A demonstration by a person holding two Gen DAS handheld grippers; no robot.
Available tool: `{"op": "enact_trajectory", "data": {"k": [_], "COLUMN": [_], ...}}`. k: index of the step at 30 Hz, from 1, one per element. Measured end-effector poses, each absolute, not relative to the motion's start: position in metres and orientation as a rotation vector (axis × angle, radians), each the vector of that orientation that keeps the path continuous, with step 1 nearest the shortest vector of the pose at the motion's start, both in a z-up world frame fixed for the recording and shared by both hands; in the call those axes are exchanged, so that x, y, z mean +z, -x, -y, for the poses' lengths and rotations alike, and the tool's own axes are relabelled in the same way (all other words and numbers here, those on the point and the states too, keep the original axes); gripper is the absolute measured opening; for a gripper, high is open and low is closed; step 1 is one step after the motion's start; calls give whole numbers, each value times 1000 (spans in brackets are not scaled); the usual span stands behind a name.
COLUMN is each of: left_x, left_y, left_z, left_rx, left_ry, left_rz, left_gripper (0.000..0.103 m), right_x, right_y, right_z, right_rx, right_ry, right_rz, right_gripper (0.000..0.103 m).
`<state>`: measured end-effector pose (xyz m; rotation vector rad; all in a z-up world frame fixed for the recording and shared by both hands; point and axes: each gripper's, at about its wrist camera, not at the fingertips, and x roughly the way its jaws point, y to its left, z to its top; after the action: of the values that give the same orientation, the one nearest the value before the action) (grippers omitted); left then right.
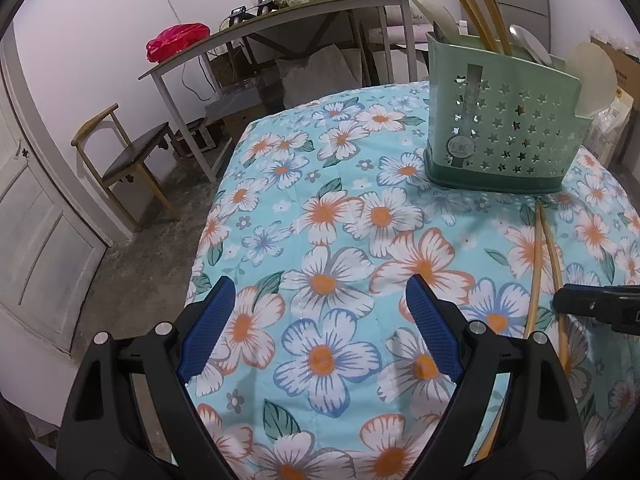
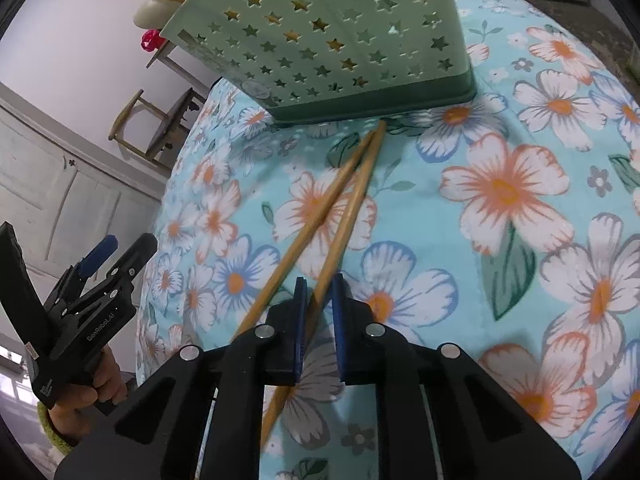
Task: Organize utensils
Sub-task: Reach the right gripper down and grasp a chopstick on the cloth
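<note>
Two wooden chopsticks (image 2: 340, 200) lie on the floral tablecloth (image 2: 500, 220), their far ends touching the foot of a green star-punched utensil caddy (image 2: 332, 40). My right gripper (image 2: 320, 292) is down on the cloth, its blue pads narrowed onto the right-hand chopstick; the other chopstick passes just left of the jaws. In the left wrist view my left gripper (image 1: 320, 284) hovers wide open over bare cloth with nothing between its fingers. The caddy (image 1: 500, 132) stands ahead to its right and holds chopsticks, a spoon and pale ladles. The chopsticks (image 1: 536, 256) and my right gripper (image 1: 592, 304) show at the right.
The table's left edge (image 1: 216, 216) drops to a concrete floor. Beyond it stand a wooden chair (image 1: 128, 156), a long desk (image 1: 280, 24) with clutter and a red bag, and a white door (image 1: 36, 220). A hand (image 2: 80, 392) holds my left gripper (image 2: 116, 248).
</note>
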<state>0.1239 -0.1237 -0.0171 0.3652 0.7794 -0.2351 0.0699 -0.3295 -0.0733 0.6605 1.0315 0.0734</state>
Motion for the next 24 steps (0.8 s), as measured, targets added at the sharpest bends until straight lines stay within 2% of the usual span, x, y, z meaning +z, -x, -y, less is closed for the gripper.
{"op": "enact_trajectory", "data": {"k": [7,18,24], "left_x": [-19,-20,-17], "left_y": [-122,-120,-108], "left_z": [129,136,144], "left_rx": [-249,-286,-580], "left_ry": [-380,-390,-205], "left_rz": [-789,-796,-878], "left_gripper": [83,83,83], "right_x": [-69,-67,-70], "right_y": [-57,-36,-30], "right_z": [346,373,376], "right_rx": [18,-78,-96], "right_ry": [-653,-634,-652], "right_rz": [-1019,-1008,-1002], "right_gripper": [7,6,6]}}
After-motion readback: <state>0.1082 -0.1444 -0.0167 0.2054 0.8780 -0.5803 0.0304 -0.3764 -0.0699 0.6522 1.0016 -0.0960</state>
